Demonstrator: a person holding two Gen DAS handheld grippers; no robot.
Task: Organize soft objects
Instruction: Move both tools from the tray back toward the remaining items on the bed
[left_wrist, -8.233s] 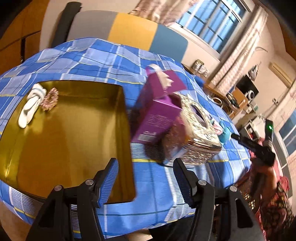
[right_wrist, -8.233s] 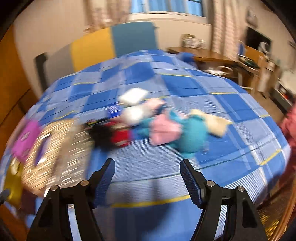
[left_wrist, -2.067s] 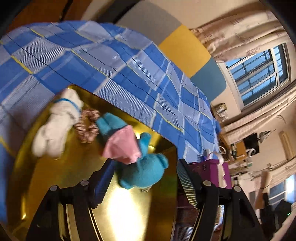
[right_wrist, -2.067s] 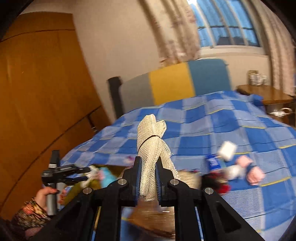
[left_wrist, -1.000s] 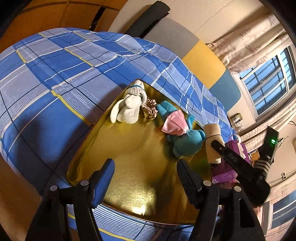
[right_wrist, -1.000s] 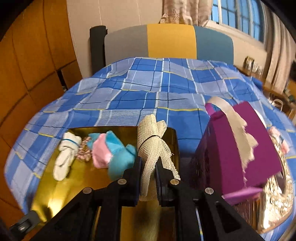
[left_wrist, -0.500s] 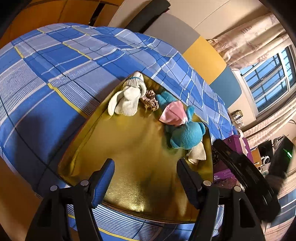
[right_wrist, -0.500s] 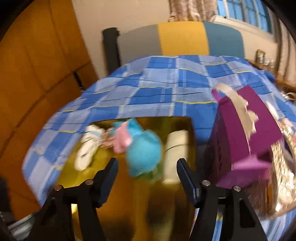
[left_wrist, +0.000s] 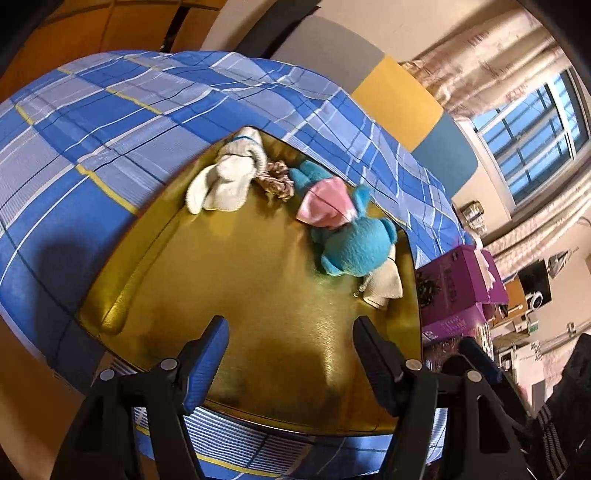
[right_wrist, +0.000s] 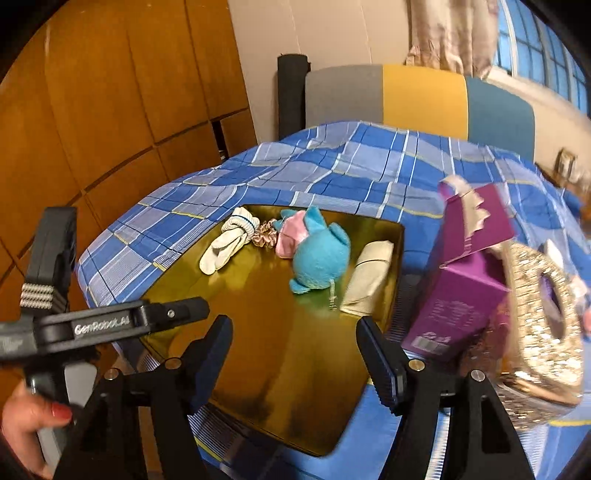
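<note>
Blue checked bedding (right_wrist: 332, 162) is carrying a gold tray (right_wrist: 295, 350); both tools, left tool (left_wrist: 290, 354) and right tool (right_wrist: 293, 350), are gaping apart above the tray, gripping nothing.

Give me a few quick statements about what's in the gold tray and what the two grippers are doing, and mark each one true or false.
1. The blue plush toy lies inside the gold tray. True.
2. The right gripper grips the beige cloth roll. False: it is open and the roll lies in the tray.
3. The white socks sit on the bedspread. False: they are in the tray.
4. The left gripper is open and empty. True.
</note>
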